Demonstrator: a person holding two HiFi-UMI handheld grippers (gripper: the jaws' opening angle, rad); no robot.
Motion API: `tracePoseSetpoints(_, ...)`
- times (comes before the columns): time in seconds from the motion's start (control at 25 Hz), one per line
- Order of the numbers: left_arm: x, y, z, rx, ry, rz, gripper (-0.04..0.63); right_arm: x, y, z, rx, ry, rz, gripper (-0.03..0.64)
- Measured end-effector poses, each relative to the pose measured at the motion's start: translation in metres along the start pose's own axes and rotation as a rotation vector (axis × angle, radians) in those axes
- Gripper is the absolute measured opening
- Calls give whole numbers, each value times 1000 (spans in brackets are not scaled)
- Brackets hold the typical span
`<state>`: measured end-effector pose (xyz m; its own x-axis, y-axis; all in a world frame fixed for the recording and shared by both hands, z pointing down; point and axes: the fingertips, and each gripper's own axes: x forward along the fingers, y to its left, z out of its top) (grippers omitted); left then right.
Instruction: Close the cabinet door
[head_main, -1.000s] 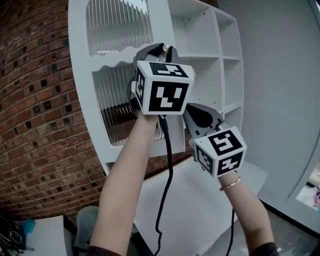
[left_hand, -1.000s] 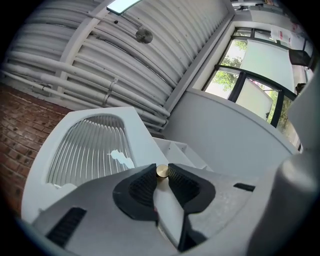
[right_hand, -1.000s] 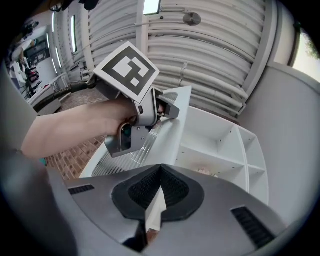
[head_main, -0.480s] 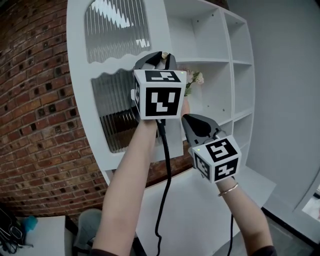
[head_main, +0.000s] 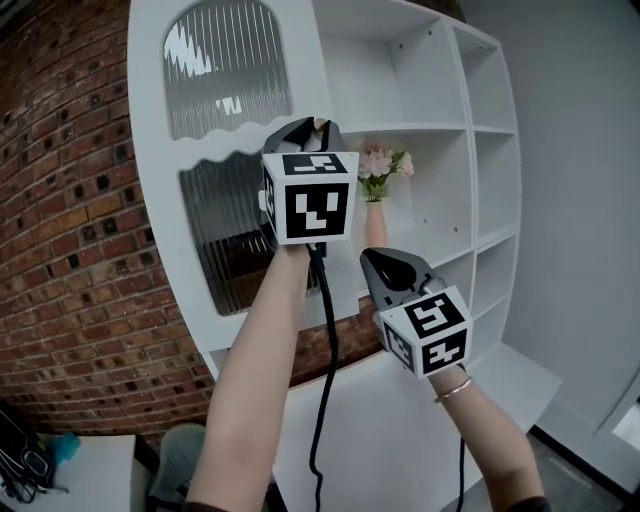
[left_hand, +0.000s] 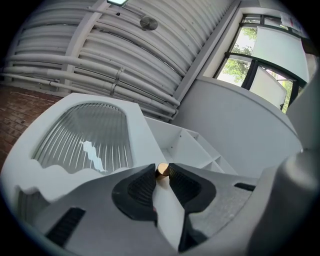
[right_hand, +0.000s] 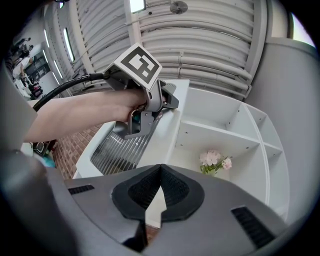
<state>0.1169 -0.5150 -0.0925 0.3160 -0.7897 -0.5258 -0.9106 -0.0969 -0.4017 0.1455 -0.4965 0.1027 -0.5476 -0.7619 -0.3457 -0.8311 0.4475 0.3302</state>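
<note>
The white cabinet door (head_main: 150, 150) with ribbed glass panes stands swung out from the open shelves (head_main: 440, 130). My left gripper (head_main: 322, 125) is at the door's free edge, its tips closed on the small brass knob (left_hand: 162, 169). Its jaws have just been opening slightly, with the knob still between them and touching both tips. The right gripper view shows that gripper (right_hand: 170, 97) against the door's edge (right_hand: 170, 125). My right gripper (head_main: 368, 258) hangs lower and to the right, shut and empty, away from the door.
A pink vase of flowers (head_main: 378, 165) stands on a shelf just right of the door's edge. A brick wall (head_main: 70, 200) lies behind the door on the left. The white lower cabinet front (head_main: 400, 420) is below my arms.
The door's edge and my left gripper have shifted left in the head view, uncovering the vase of flowers. My right gripper has sunk a little.
</note>
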Motion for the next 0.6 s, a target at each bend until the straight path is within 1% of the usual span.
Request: tracePoseSetpoints(0.6, 23, 14, -23, 36, 54, 69, 91, 18, -7, -16, 38, -11, 44, 0)
